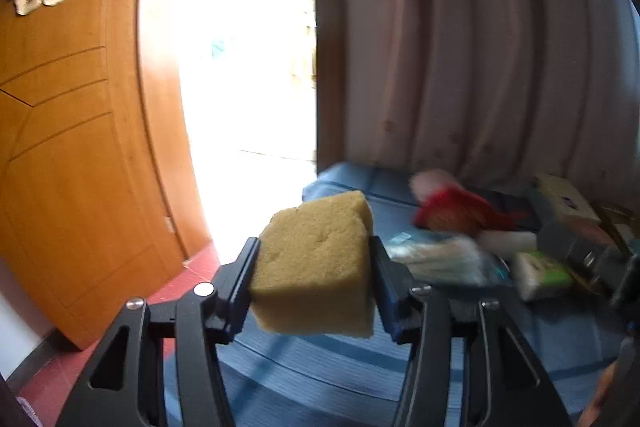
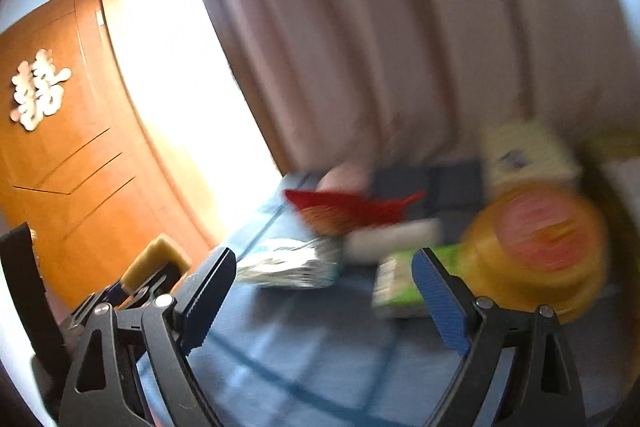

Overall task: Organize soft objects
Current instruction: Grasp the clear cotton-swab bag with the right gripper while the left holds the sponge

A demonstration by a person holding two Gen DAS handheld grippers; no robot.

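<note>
The left gripper [image 1: 314, 291] is clamped on a yellow block of foam sponge [image 1: 316, 267], lifted above the blue striped bedcover [image 1: 320, 367]. Advise firm, moderate squeeze during carry. The right gripper [image 2: 320, 295] stands wide apart, empty. Only its view shows the round yellow-and-pink plush [image 2: 536, 247].

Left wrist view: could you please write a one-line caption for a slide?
Left gripper shut on a yellow sponge, lifted above a blue striped cloth, with blurred soft items behind.
</note>
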